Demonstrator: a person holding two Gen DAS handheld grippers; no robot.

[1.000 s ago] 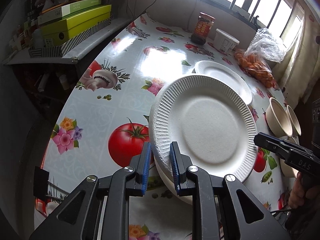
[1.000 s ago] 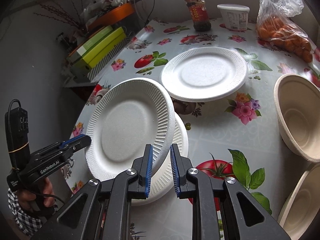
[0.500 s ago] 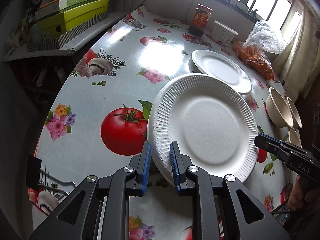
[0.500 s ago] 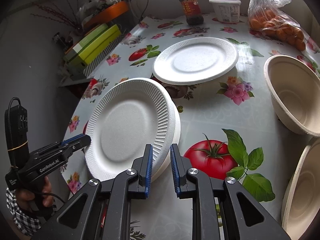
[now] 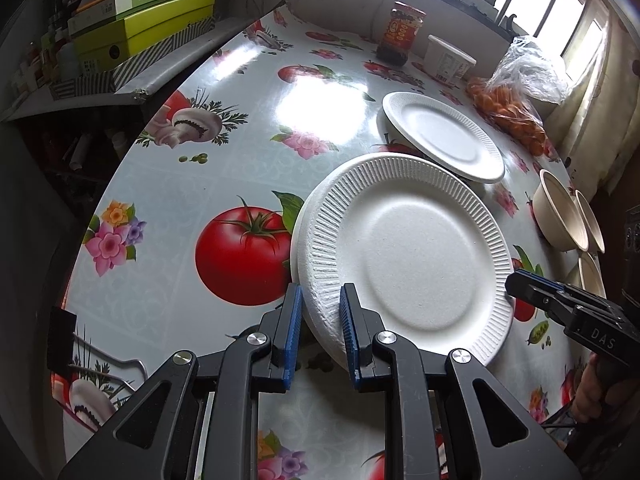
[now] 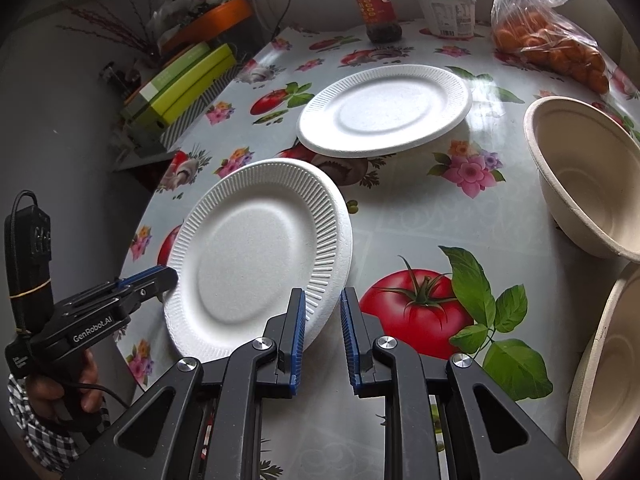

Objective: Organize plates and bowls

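Observation:
A white foam plate point(image 5: 404, 256) point(image 6: 256, 256) lies on a second white plate, whose edge point(image 5: 297, 240) point(image 6: 349, 248) peeks out beneath it. My left gripper point(image 5: 318, 336) is shut on the top plate's near rim. In the right wrist view its tip point(image 6: 170, 274) meets the plate's left rim. My right gripper point(image 6: 322, 336) is shut on the opposite rim, its tip point(image 5: 510, 280) at the plate's right edge. Another white plate point(image 5: 440, 136) point(image 6: 384, 108) lies further back. Beige bowls point(image 5: 560, 216) point(image 6: 588, 176) stand at the right.
A sauce jar point(image 5: 400, 32), a white tub point(image 5: 448, 60) and a bag of oranges point(image 5: 516, 116) line the far edge of the flowered table point(image 5: 240, 92). Green boxes point(image 5: 140, 36) sit on a shelf beyond the left edge. A further bowl point(image 6: 608, 372) is at the near right.
The top plate, held tilted above the lower plate, has come down onto it, and the overhang between the two has shrunk. Both grips are unchanged.

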